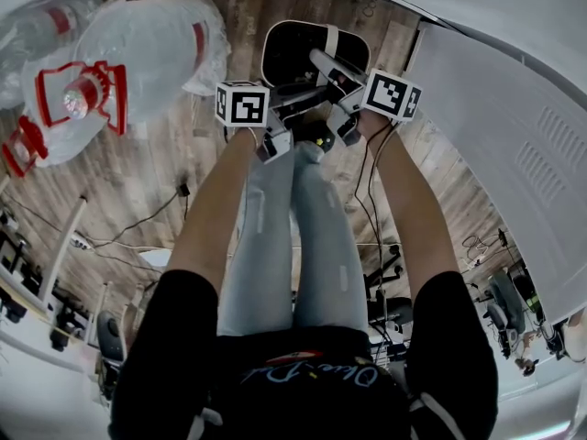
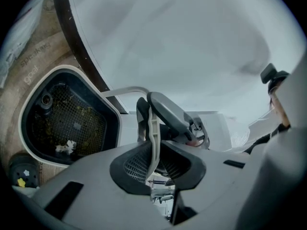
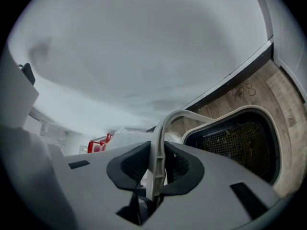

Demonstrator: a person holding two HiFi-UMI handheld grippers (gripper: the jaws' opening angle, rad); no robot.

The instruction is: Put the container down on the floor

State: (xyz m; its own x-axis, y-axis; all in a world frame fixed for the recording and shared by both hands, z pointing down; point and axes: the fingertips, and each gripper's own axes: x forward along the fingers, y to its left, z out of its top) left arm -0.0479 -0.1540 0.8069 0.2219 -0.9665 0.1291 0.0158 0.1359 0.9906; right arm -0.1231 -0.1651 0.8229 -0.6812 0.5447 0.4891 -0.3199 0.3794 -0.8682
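Currently handle (image 2: 152, 128) is clamped by left gripper (image 2: 153, 163) & right gripper (image 3: 157, 169); container (image 1: 289, 58) could be tipped/dropped if thin handle slips.

Txt "goal" on wood floor (image 2: 45, 47)

Black short-sleeved T-shirt (image 1: 303, 388), light blue jeans (image 1: 316, 246), grey left tool (image 1: 303, 92) and right tool (image 1: 323, 62), black-and-white marker cubes (image 1: 242, 104)

Soft even light, faint shadows; heavy fisheye warp, black corners in gripper views; close foreground slightly blurred.
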